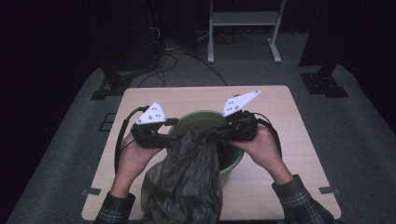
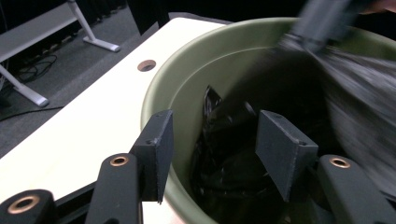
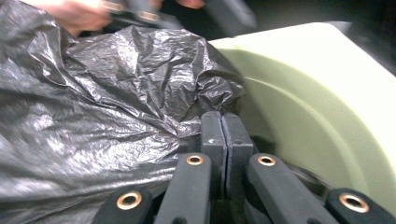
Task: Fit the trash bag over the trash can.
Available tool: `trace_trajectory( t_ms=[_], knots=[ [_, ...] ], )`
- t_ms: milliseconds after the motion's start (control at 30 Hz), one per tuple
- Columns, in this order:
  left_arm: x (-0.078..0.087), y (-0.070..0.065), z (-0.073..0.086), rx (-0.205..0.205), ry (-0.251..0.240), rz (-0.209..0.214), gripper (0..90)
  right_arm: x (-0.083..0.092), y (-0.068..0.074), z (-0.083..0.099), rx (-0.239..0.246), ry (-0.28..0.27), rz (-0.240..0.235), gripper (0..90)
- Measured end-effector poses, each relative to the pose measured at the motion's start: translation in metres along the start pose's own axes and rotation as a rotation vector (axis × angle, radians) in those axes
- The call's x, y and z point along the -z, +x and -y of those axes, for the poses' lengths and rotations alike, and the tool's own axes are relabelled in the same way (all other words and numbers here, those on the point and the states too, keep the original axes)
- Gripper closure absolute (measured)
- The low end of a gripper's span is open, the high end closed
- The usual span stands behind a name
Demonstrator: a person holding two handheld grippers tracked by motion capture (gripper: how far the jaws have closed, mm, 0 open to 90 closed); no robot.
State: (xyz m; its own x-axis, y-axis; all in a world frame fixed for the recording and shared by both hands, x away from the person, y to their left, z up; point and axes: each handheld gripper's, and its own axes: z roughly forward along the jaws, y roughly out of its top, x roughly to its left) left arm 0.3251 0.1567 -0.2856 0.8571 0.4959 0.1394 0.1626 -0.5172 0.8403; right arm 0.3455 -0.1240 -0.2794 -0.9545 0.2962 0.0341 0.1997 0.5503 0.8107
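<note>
A green round bin (image 1: 201, 113) stands mid-table, and a crumpled black plastic bag (image 1: 187, 177) spills from it over its near rim toward the person. My right gripper (image 3: 225, 126) is shut on a fold of the bag (image 3: 116, 93), just inside the bin's pale wall (image 3: 317, 93). My left gripper (image 2: 212, 140) is open and straddles the bin's rim (image 2: 196, 51), one jaw outside and one inside. Black film (image 2: 224, 154) lies between and below its jaws, and the pads are not pressing on it. From above, the left gripper (image 1: 172, 133) and right gripper (image 1: 219, 133) face each other over the bag's mouth.
The light wooden table (image 1: 280, 112) has bare room on both sides of the bin and behind it. A round cable hole (image 2: 146, 65) is in the tabletop beside the bin. Beyond the far edge are dark stands, cables and a white frame (image 1: 243, 28) on grey carpet.
</note>
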Motion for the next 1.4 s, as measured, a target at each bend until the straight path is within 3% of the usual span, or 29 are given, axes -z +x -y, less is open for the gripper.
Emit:
trace_trajectory(
  t_ms=[333,567,767,800,933,1100,1233,1400],
  knots=[
    [0.013,0.005,0.005,0.015,-0.019,-0.025,42.9,0.013,-0.042,0.013,-0.106,-0.029,0.168,89.4],
    [0.028,0.005,0.008,0.026,-0.054,-0.040,38.6,0.015,-0.054,0.017,-0.134,-0.040,0.210,89.4],
    [0.033,0.000,0.005,0.011,-0.079,-0.016,34.9,0.010,-0.058,0.013,-0.133,-0.041,0.220,89.2],
    [0.032,-0.001,0.005,0.009,-0.079,-0.013,34.9,0.008,-0.058,0.012,-0.134,-0.044,0.212,87.4],
    [0.027,-0.003,0.002,0.001,-0.074,-0.005,34.8,0.004,-0.056,0.008,-0.129,-0.040,0.209,60.8],
    [0.023,-0.004,-0.005,-0.010,-0.077,0.004,34.8,0.024,-0.050,0.007,-0.140,-0.084,0.221,47.5],
    [0.017,-0.007,-0.009,-0.016,-0.074,0.012,34.5,0.043,-0.037,0.008,-0.150,-0.128,0.149,40.4],
    [0.011,-0.009,-0.011,-0.014,-0.073,0.028,34.3,0.049,-0.011,0.009,-0.131,-0.129,0.040,35.7]
  ],
)
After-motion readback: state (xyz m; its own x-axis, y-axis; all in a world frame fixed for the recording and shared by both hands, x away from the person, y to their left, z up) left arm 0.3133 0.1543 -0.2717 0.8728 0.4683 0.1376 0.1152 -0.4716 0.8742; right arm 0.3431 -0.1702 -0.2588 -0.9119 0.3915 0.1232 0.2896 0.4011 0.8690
